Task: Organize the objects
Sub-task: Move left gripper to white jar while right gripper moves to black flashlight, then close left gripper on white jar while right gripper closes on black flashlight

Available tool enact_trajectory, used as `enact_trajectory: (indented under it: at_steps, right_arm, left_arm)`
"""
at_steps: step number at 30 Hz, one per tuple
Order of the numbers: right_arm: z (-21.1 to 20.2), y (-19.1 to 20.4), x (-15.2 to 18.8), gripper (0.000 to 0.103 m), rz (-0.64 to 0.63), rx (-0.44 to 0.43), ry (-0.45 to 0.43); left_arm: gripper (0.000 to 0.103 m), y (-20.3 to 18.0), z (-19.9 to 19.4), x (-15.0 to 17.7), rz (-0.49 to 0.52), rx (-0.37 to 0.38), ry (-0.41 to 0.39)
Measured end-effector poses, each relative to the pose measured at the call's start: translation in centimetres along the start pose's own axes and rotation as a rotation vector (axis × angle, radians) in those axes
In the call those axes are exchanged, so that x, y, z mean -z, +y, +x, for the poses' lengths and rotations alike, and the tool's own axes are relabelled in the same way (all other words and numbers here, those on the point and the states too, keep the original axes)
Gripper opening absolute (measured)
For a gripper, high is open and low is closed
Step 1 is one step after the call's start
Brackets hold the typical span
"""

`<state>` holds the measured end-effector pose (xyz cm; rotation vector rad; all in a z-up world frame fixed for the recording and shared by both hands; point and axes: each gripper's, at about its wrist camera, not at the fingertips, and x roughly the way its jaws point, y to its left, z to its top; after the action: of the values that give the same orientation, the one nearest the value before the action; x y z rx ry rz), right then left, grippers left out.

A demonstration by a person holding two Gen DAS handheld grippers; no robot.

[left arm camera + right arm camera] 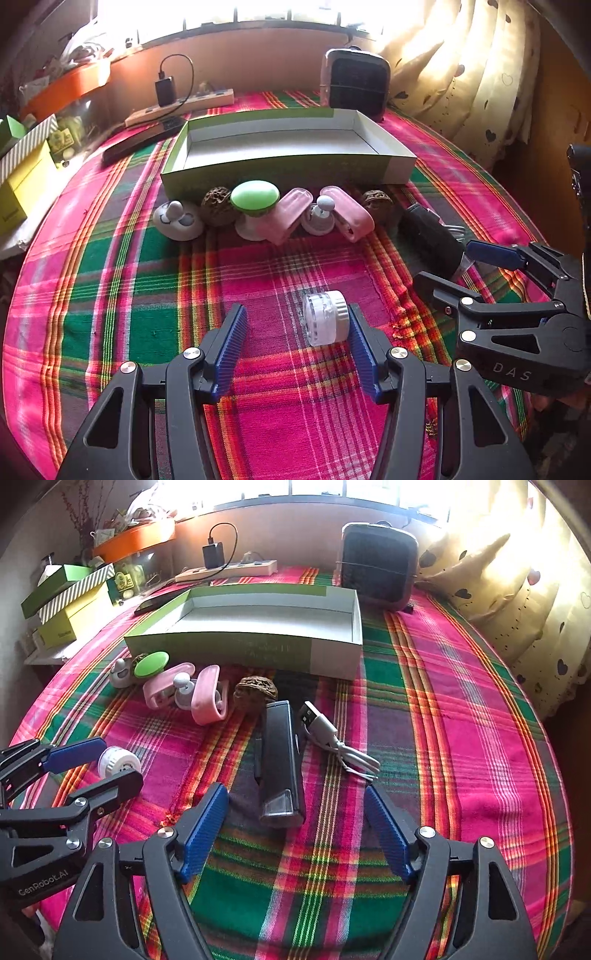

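From the left wrist, the left gripper (295, 347) stands wide open around a small white jar (325, 317) lying near its right pad on the plaid cloth (129, 277), while from the right wrist the right gripper (295, 834) gapes wide, gripping nothing, its pads flanking the near end of a black device (281, 764)

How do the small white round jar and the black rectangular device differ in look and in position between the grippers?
The small white round jar is short, pale and partly translucent; the black rectangular device is long, dark and flat.

The jar lies on its side against one pad of the left gripper; the device lies between the pads of the right gripper, touching neither.

Both rest on the plaid cloth, outside the open box.
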<state>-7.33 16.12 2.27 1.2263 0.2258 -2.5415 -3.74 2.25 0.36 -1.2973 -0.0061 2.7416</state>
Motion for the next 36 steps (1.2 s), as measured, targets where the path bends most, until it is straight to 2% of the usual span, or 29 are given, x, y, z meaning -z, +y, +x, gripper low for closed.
enact_trajectory:
  at_steps: [6,9,14,22,29,36]
  right_arm:
    - [0.2,0.0,-0.4,0.071,-0.007,-0.008,0.005]
    - [0.1,0.0,-0.6,0.061,-0.007,-0.008,0.002]
    - [0.0,0.1,-0.8,0.043,-0.012,-0.012,-0.001]
    - [-0.1,0.5,-0.8,0.025,-0.018,-0.020,-0.005]
    - [-0.2,0.5,-0.8,0.025,-0.012,-0.017,-0.003]
    - [-0.5,0.4,-0.8,0.025,0.000,-0.018,-0.004]
  left_arm:
    - [0.053,-0.6,0.5,-0.3,0.039,-0.041,-0.001]
    - [0.052,-0.4,0.5,-0.5,0.035,-0.042,0.006]
    - [0.042,0.0,0.4,-0.6,0.019,-0.043,0.007]
    - [0.027,0.7,0.4,-0.7,0.005,-0.046,0.003]
    - [0.017,1.0,0.3,-0.8,0.001,-0.034,0.012]
    - [0.017,1.1,0.2,-0.8,0.001,-0.023,0.012]
